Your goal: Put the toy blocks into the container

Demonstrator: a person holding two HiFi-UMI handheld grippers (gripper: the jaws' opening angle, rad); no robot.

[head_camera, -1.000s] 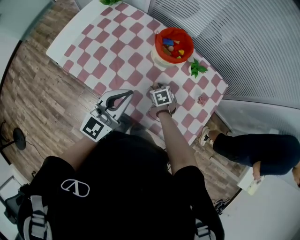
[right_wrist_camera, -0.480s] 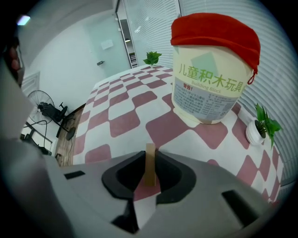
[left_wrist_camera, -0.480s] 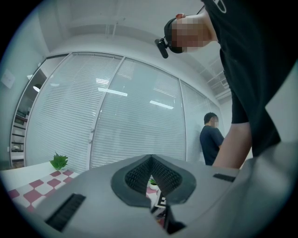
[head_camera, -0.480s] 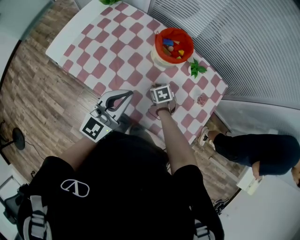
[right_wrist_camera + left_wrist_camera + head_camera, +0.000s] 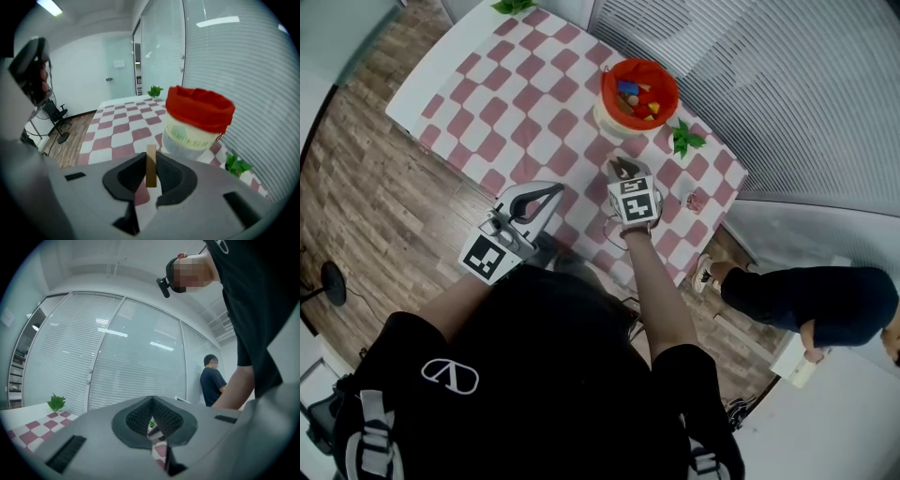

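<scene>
A red-lined white container (image 5: 612,120) stands at the far right of the checkered table (image 5: 516,112), with several coloured toy blocks (image 5: 636,99) inside. My right gripper (image 5: 623,169) hovers over the table just short of it, shut on a thin tan wooden block (image 5: 151,165) that stands upright between the pads. In the right gripper view the container (image 5: 197,117) looms close ahead. My left gripper (image 5: 546,192) hangs off the table's near edge over the floor, its jaws together with nothing in them (image 5: 151,416).
A small green plant sprig (image 5: 684,139) lies right of the container, and a small pink object (image 5: 695,200) sits near the table's right corner. Another sprig (image 5: 514,5) is at the far end. A second person (image 5: 806,300) stands to the right.
My right gripper has risen from the table and moved toward the container with the tan block pinched in it. The left gripper has stayed put.
</scene>
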